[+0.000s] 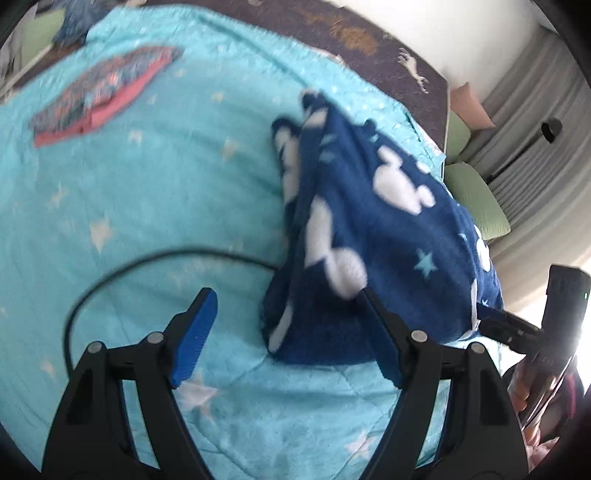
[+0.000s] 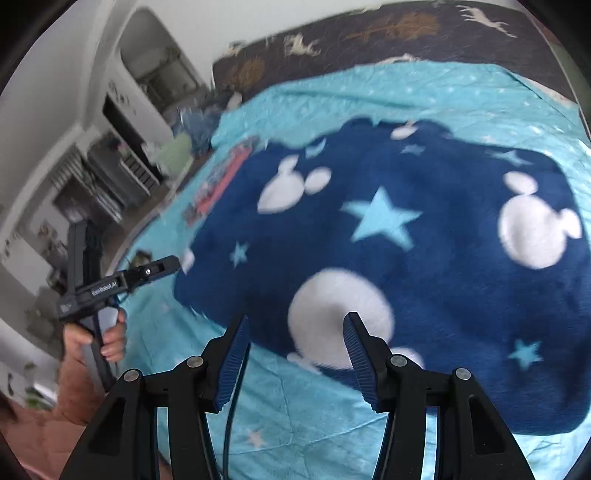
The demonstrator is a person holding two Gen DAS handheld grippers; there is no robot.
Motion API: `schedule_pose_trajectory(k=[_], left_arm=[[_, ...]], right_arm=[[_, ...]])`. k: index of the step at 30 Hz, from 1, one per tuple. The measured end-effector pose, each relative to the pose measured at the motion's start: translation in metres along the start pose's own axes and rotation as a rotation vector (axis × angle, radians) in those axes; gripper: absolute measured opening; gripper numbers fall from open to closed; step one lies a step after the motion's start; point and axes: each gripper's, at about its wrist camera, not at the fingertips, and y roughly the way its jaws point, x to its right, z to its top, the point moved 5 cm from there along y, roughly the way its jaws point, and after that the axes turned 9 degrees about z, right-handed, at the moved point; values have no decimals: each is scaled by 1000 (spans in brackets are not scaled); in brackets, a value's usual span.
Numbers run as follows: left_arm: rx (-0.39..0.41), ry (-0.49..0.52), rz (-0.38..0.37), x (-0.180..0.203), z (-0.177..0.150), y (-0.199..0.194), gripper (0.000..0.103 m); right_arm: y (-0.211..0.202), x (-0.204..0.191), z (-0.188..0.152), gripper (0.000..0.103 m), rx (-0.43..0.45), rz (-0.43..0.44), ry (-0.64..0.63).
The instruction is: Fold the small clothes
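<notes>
- Left wrist view: my left hand-held gripper (image 1: 286, 314) stands wide open over the turquoise star quilt (image 1: 122, 206) of the bed, with nothing between its blue pads (image 1: 195, 332).
- The navy fleece garment (image 1: 373, 229), printed with white mouse heads and pale stars, lies bunched ahead and to the right of that gripper. Its near edge reaches the tip of the right-side finger; whether the finger touches it I cannot tell.
- A black cable (image 1: 122, 273) curves across the quilt just ahead of the left-side finger.
- Far ahead and to the left, well apart from the fleece, a flat folded piece with a pink edge (image 1: 99, 96) rests on the quilt.
- My right hand-held gripper (image 1: 509, 328) shows at the right edge of this view, its tip against the fleece's right border.
- Right wrist view: my right hand-held gripper (image 2: 295, 332) is about half open and holds nothing; the near edge of the navy fleece garment (image 2: 388, 229) lies just ahead of it, under the tip of the right-side finger.
- The fleece spreads broadly ahead and to the right on the quilt (image 2: 303, 402).
- To the left, my left hand (image 2: 107, 339) grips the left hand-held gripper (image 2: 162, 266), whose tip points at the fleece's left edge.
- A dark blanket with pale deer (image 2: 388, 26) lies across the far end of the bed.
</notes>
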Motion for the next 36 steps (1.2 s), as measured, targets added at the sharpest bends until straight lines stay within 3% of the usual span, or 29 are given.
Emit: schedule_pose_trajectory(k=[2, 4, 5, 8, 12, 17, 25, 30, 36], left_arm=[[1, -10, 1, 3, -2, 7, 77], [-3, 45, -9, 12, -1, 7, 40], [-28, 66, -41, 19, -1, 7, 30], [-37, 148, -10, 26, 4, -1, 24], [-104, 161, -31, 28, 21, -15, 24], [-153, 226, 19, 38, 28, -15, 24], [-183, 236, -11, 29, 32, -15, 23], [-177, 220, -36, 16, 29, -17, 25], [-146, 188, -42, 6, 28, -24, 42]], right_arm=[[7, 2, -2, 54, -16, -28, -8], [8, 2, -1, 55, -24, -25, -2], [7, 2, 2, 56, -30, -18, 10], [-3, -3, 5, 56, -46, -16, 6], [10, -31, 8, 61, -68, -5, -88], [44, -76, 1, 61, -128, 71, -201], [81, -124, 3, 70, -144, -11, -418], [90, -123, 2, 70, -169, 2, -401], [91, -117, 10, 70, -173, -7, -396]])
